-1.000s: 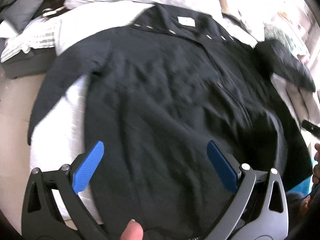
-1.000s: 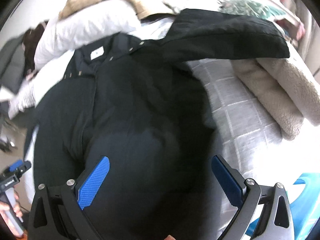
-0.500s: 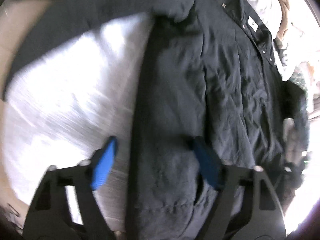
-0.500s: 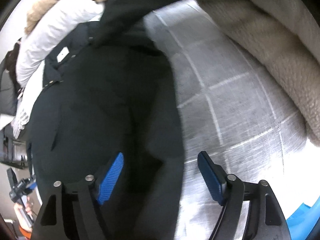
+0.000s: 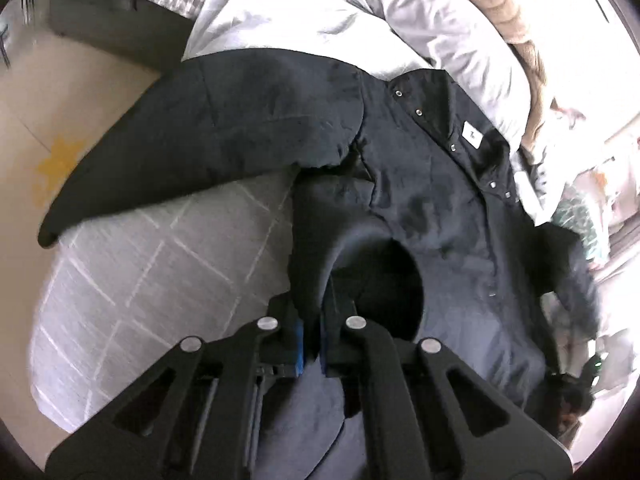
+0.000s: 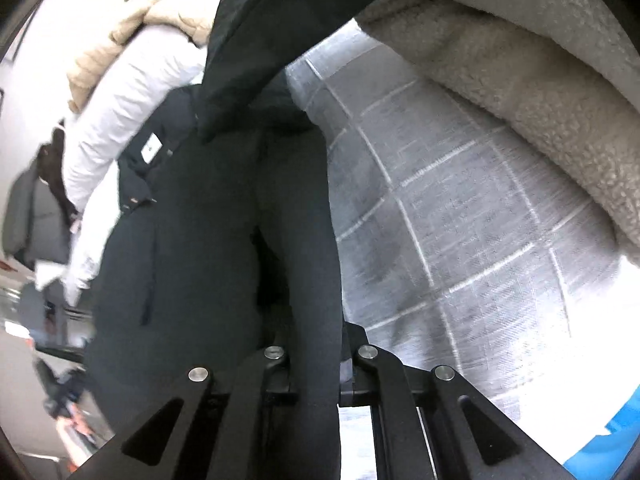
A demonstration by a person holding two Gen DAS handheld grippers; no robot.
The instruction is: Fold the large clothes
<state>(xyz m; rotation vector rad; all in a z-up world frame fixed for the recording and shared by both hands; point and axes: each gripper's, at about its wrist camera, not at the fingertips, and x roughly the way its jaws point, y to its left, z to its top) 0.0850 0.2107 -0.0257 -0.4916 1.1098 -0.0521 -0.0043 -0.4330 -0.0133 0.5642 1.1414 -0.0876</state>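
A large black jacket (image 5: 432,184) lies spread on a grey checked bed cover (image 5: 152,264), collar with snaps and a white label at the far end. Its left sleeve (image 5: 208,128) stretches out to the left. My left gripper (image 5: 312,336) is shut on the jacket's left side edge near the hem, and the cloth bulges up from the jaws. In the right wrist view the jacket (image 6: 200,240) fills the left half. My right gripper (image 6: 316,364) is shut on its right side edge, beside the bed cover (image 6: 460,240). The right sleeve (image 6: 280,28) runs up and right.
A white duvet (image 5: 360,16) and a beige garment (image 5: 516,28) lie beyond the collar. A beige fleece blanket (image 6: 520,92) lies along the right side of the bed. Tan floor (image 5: 48,120) shows at the left. Something blue (image 6: 604,452) sits at the lower right.
Both grippers went from wide open over the jacket to its side edges and closed on the cloth. The pinched edges now rise off the bed cover.
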